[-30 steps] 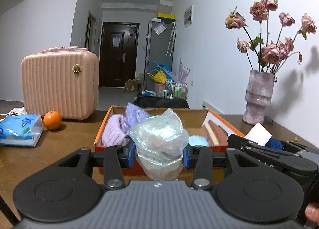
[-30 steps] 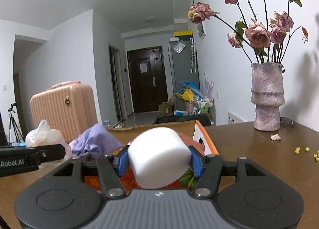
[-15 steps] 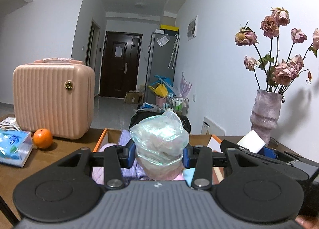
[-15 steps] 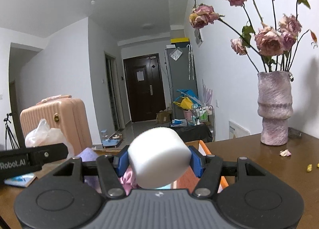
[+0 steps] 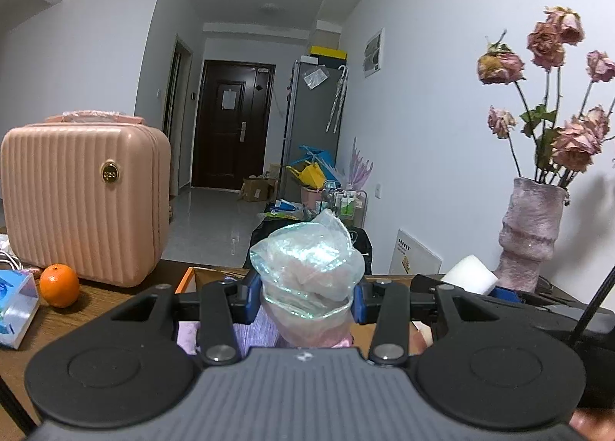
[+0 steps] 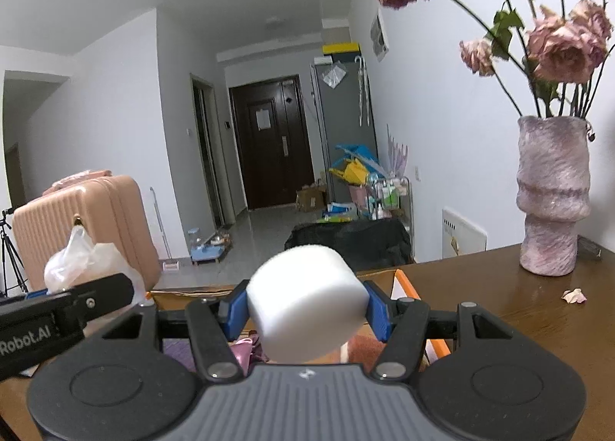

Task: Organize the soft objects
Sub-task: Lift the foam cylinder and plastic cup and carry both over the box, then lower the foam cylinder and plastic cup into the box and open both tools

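The left gripper (image 5: 305, 297) has its jaws clamped on a crumpled clear plastic bag with pinkish stuffing (image 5: 307, 272), which bulges up above the blue pads and fills the gap between them. The right gripper (image 6: 305, 312) has its jaws clamped on a white foam cylinder (image 6: 305, 310), pinched at both sides and lying crosswise between the pads. Both loads hang above an open orange cardboard box (image 6: 407, 287) on the brown wooden table (image 6: 519, 318); purple and pink fabric (image 5: 246, 333) lies inside it. Toward the table's left edge stand a ribbed pink suitcase (image 5: 82, 202) and an orange fruit (image 5: 59, 284). Near the right edge stands a mottled pink vase of dried roses (image 6: 551, 195).
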Demonstrator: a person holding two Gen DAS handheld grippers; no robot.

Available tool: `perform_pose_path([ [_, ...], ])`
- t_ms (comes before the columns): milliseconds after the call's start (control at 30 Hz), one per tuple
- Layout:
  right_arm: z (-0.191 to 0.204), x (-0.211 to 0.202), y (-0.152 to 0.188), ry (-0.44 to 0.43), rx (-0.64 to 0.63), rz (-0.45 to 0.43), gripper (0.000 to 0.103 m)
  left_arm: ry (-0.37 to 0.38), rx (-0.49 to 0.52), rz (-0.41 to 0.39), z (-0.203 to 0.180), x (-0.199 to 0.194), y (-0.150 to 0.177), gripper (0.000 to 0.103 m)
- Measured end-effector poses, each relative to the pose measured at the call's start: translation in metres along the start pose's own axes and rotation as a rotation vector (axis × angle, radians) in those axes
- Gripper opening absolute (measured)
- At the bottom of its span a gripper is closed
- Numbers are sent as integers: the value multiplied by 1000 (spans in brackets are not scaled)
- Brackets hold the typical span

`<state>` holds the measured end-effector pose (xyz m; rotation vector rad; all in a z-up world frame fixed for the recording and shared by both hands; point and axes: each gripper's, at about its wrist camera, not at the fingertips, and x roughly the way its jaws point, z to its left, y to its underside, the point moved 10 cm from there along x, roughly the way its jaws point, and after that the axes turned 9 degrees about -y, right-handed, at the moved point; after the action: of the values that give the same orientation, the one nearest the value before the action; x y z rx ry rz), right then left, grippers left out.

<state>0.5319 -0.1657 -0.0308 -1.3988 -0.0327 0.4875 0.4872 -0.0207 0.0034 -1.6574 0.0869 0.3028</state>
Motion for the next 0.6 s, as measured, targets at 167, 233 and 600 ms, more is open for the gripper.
perform_pose_path([
  [167,-8,20,-4,30,14,43,60,-4,-22,30,4,22,-2,44],
  [233,-10,28,-5,37,15,59,60,-2,-34,48,5,31,-2,44],
  [600,-11,60,-1,54,-16,141,61,-5,-57,75,8,63,-4,47],
])
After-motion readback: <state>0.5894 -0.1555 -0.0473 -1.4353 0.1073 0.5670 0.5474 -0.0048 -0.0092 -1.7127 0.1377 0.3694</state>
